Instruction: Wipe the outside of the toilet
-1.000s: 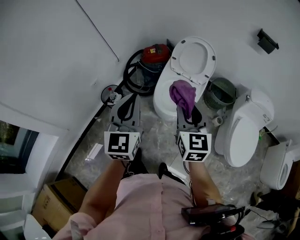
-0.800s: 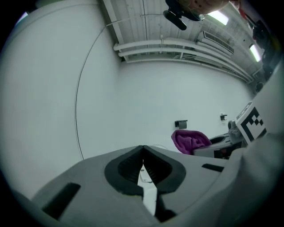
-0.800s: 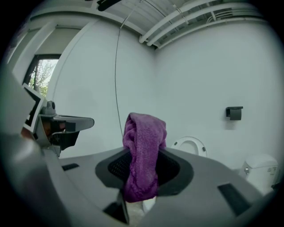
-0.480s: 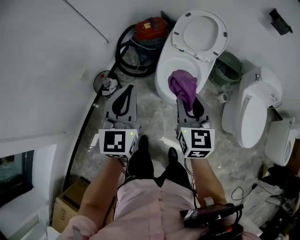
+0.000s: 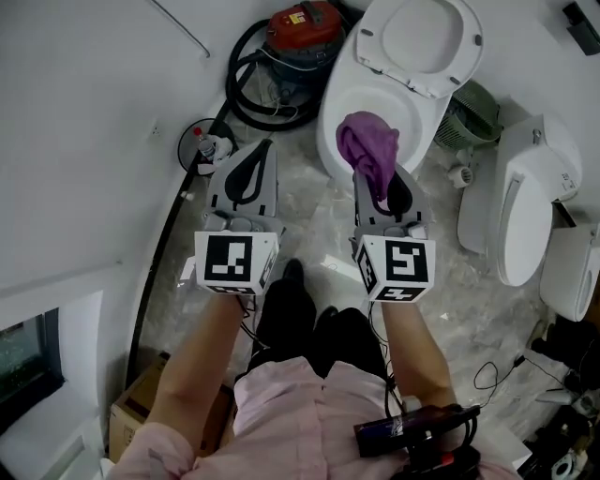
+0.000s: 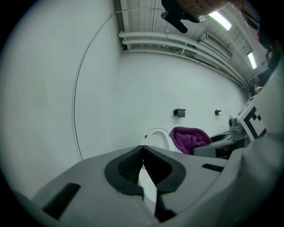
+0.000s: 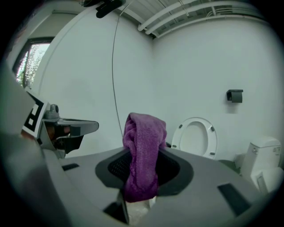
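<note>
At the upper middle of the head view, the toilet is standing with seat and lid raised, and the purple cloth is hanging in front of its bowl. The right gripper is clenching that cloth; its own view shows the cloth pinched between the jaws, bulging above them and drooping below. The left gripper is pointing at the floor left of the toilet, its jaws pressed together on nothing, as the left gripper view confirms.

Only the head view is showing the red vacuum cleaner with its black hose, and a second toilet at the right edge. Only the gripper views are showing the black wall bracket above the bowl, and the right one a window at upper left.

In the left gripper view the toilet is mostly hidden behind the jaws and cloth. The vacuum cleaner is being cut off at the frame's top.
</note>
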Tool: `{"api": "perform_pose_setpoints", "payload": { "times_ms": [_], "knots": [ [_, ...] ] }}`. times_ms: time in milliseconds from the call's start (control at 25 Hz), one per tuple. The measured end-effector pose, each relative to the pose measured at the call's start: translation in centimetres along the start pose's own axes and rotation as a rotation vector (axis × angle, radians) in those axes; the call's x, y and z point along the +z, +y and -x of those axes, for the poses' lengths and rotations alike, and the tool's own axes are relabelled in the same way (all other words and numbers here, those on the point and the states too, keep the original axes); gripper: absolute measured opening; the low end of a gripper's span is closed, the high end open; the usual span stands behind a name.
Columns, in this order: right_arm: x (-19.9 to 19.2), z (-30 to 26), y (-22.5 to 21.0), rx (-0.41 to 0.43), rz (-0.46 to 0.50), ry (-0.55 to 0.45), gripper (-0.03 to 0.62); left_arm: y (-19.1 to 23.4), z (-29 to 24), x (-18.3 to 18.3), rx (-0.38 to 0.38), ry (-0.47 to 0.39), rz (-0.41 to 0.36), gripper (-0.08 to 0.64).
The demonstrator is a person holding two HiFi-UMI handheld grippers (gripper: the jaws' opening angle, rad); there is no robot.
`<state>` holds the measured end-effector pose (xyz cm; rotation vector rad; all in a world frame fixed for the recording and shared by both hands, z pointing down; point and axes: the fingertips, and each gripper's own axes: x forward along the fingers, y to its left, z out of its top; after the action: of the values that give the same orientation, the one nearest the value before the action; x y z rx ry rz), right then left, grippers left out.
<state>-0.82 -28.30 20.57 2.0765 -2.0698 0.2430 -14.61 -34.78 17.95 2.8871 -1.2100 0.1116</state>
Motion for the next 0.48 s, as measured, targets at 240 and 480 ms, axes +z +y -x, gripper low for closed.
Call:
{"api": "perform_pose_setpoints", "payload": {
  "times_ms": [240,480],
  "knots": [
    [-9.4,-2.6,1.5,0.005,-0.02,0.013,0.133,-0.4,-1.1,-8.8,-0.017,-0.003,0.026,0.008],
    [-20.3,-5.8,2.5,-0.001,-0.038,0.02,0.133,0.0,-1.8,-18.6,-0.02,-0.01,0.017,0.008]
  ]
}}
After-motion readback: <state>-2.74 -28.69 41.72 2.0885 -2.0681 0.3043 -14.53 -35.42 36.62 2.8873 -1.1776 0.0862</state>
